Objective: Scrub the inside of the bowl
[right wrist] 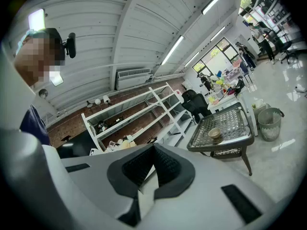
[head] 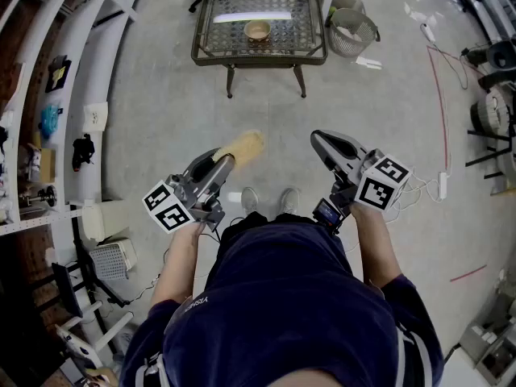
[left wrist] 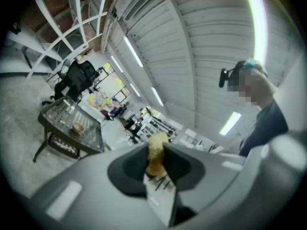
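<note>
Wire wastebasket (head: 352, 32) just beside mesh table (head: 222, 31); white shelving (right wrist: 133, 124).

A dark wire table (head: 258, 58) is standing on the pale grey floor (head: 266, 115). A round wire bin (head: 364, 45) is sitting just beside it. White shelves (right wrist: 144, 110) are standing along a brick wall (right wrist: 76, 123). Long lights (right wrist: 172, 50) are shining overhead, and daylight is coming through a big window (right wrist: 211, 60).

Nothing here reads for certain. The marker cube (head: 167, 206) on my left gripper (head: 227, 163) and the one on my right gripper (head: 320, 140) carry only black-and-white square patterns, with no letters or numbers. A short line of white print (head: 197, 301) runs along the left shoulder of my dark shirt (head: 282, 297), too small to read. The small screen (head: 327, 212) on my right gripper shows nothing legible.
</note>
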`<state>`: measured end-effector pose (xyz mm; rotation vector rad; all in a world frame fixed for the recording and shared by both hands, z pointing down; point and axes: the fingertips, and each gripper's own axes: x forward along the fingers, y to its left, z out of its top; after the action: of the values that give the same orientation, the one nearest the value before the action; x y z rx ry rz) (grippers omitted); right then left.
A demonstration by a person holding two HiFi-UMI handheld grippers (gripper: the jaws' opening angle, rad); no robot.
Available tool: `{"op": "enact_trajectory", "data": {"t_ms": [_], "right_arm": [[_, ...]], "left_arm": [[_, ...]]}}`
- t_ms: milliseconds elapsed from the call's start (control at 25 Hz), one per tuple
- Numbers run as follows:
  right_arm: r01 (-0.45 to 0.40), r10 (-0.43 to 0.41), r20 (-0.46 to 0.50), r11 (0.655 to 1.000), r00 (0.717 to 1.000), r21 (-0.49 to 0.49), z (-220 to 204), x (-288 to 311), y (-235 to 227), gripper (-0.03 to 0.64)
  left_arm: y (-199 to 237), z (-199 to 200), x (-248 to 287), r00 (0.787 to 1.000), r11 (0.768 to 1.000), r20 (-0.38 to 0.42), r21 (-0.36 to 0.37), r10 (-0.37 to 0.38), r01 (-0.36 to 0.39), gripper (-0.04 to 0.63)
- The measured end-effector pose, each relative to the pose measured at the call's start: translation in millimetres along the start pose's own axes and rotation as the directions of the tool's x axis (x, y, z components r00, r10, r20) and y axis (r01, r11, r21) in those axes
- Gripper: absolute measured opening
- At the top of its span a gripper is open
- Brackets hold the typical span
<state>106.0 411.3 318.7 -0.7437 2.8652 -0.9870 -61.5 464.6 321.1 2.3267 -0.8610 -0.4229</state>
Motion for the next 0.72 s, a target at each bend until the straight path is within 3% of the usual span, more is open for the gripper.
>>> {"op": "enact_trajectory", "data": {"t_ms": [320, 480, 720], "right_arm": [[-0.032, 0.032, 0.008, 0.999, 0.999, 0.002, -1.0, -26.8, -10.2, 0.006], [-0.081, 0.082, -0.002, 0.994, 0.997, 0.068, -6.7, -35.9, -15.4, 0.006], [-0.063, 0.064, -0.005, 0.989, 0.998, 0.132, -18.8, -43.1, -32.9, 0.008]], "left_arm": [[-19.0, -19.6, 17.6, 1.0, 1.0, -0.002, 0.011, 0.015, -0.015, 0.078], [-28.1, -23.4, 21.9, 0.999, 0.999, -0.005, 0.028, 0.041, -0.041, 0.078], [-24.7, -24.0, 19.0, 0.996, 0.996, -0.002, 0.033, 0.087, -0.087, 0.08]]}}
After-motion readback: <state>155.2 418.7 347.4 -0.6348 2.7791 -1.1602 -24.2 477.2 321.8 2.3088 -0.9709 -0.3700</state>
